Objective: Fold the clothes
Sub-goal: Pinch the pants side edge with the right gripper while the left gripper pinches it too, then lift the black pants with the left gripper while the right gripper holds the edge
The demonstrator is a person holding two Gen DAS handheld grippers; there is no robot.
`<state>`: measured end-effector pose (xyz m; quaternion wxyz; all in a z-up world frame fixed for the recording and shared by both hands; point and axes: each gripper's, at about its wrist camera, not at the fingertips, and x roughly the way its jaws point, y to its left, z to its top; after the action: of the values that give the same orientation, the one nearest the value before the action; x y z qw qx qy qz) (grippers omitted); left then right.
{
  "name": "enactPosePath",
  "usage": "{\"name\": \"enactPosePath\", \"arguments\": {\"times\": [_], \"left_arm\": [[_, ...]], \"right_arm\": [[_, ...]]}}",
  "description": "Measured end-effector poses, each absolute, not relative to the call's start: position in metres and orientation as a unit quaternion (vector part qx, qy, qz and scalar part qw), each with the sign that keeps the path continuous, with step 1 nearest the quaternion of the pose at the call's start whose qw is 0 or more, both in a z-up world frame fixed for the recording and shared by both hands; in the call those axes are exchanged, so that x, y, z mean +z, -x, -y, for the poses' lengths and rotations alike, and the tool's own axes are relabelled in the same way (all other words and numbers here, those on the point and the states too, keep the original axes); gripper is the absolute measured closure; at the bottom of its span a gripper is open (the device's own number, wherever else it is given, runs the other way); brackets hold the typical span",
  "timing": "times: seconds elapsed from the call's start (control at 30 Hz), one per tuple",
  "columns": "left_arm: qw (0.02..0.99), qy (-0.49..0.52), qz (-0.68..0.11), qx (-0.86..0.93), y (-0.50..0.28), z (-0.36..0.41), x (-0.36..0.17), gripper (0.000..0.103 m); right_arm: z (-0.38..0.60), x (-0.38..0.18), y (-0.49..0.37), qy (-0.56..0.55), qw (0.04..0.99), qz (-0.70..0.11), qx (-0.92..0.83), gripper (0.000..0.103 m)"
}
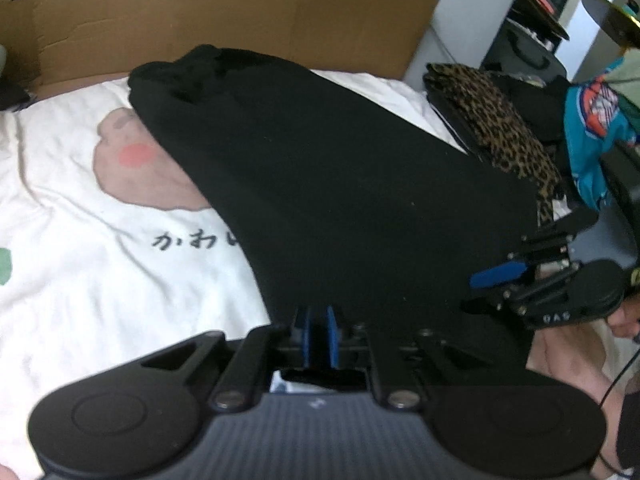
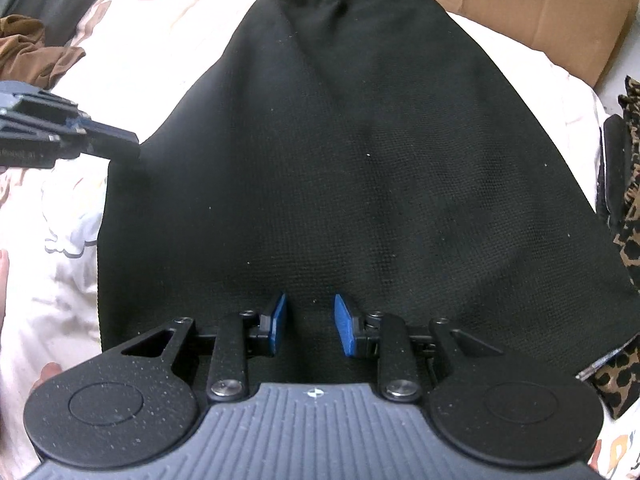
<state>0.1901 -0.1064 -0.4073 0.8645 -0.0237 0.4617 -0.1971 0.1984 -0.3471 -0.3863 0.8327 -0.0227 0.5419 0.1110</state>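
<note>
The left hand-held gripper [image 1: 319, 334] has its blue pads pressed close together, pinching the near edge of the black skirt [image 1: 320, 184]. The right hand-held gripper [image 2: 310, 326] has its pads spread apart above the skirt's near edge, holding nothing. The skirt lies flat on a white bed cover [image 1: 100, 260] with a cartoon picture and writing, its bunched waistband at the far end. A cardboard sheet [image 1: 224, 12] stands behind it. Leopard-print cloth [image 1: 508, 128] lies beside it.
</note>
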Motion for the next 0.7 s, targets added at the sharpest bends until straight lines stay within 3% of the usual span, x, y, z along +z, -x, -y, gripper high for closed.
{"name": "enactPosePath", "arguments": {"times": [0.27,0.7], "left_arm": [[0.852,0.011,-0.482,-0.203,-0.179,0.119,-0.429,0.093],[0.851,0.018,-0.482,-0.209,-0.154,0.113,-0.421,0.093]], "right_arm": [[0.362,-0.388,-0.189,0.01,0.83,-0.549,0.101,0.071],[0.405,-0.383,-0.193,-0.011,0.819,-0.569,0.072,0.076]]}}
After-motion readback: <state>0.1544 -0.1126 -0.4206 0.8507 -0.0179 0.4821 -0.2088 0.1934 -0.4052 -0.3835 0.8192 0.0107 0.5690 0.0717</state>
